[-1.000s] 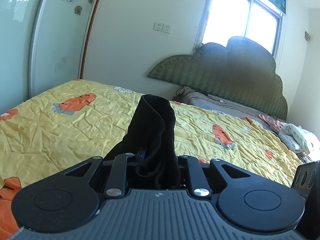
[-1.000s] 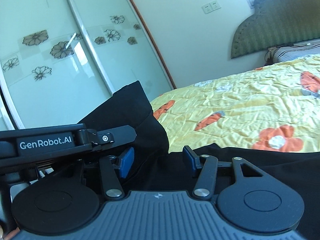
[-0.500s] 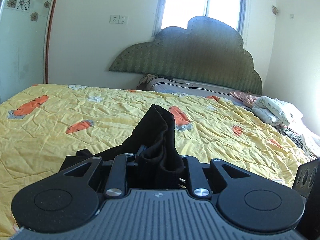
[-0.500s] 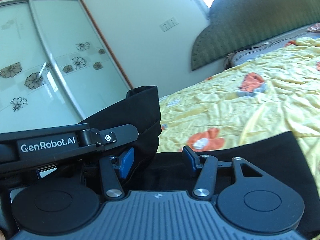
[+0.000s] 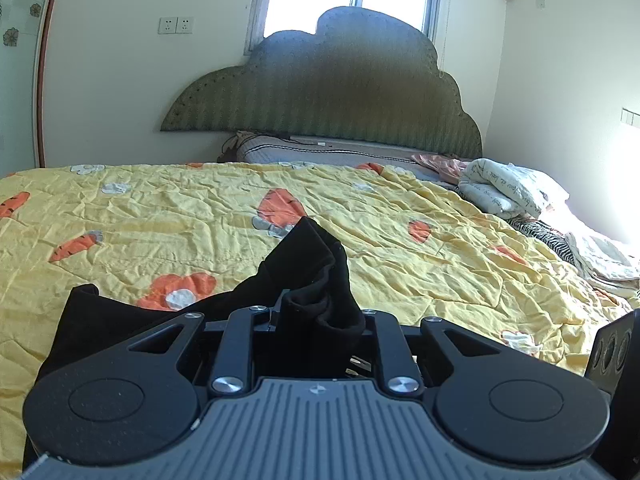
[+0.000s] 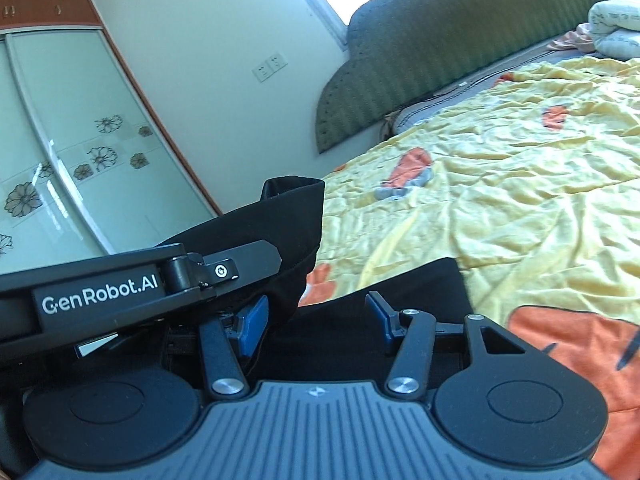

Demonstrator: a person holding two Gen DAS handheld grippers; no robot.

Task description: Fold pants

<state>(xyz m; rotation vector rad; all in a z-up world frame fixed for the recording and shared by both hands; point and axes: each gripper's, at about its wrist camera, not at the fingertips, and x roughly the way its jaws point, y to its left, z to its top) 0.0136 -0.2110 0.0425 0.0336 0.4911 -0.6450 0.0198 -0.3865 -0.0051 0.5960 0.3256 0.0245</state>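
Note:
Black pants (image 5: 312, 264) are bunched up between the fingers of my left gripper (image 5: 316, 312), which is shut on them. The rest of the pants trails left and lies on the yellow carrot-print quilt (image 5: 400, 264). In the right wrist view my left gripper (image 6: 272, 264) sits close on the left, with a lifted flap of the pants (image 6: 292, 208) clamped in it. My right gripper (image 6: 318, 312) has its blue pads (image 6: 256, 316) about half apart, and black cloth fills the gap and spreads beneath it. A corner of my right gripper's body shows at the left view's right edge.
A green scalloped headboard (image 5: 340, 92) stands at the far end of the bed under a window. Folded white bedding (image 5: 504, 188) and striped cloth lie along the right side. Sliding wardrobe doors (image 6: 80, 152) with flower prints close off the left.
Both grippers have travelled together across the bed and sunk a little, rolling as they went. The headboard has swung to the middle of the left view. More black cloth now rests on the quilt.

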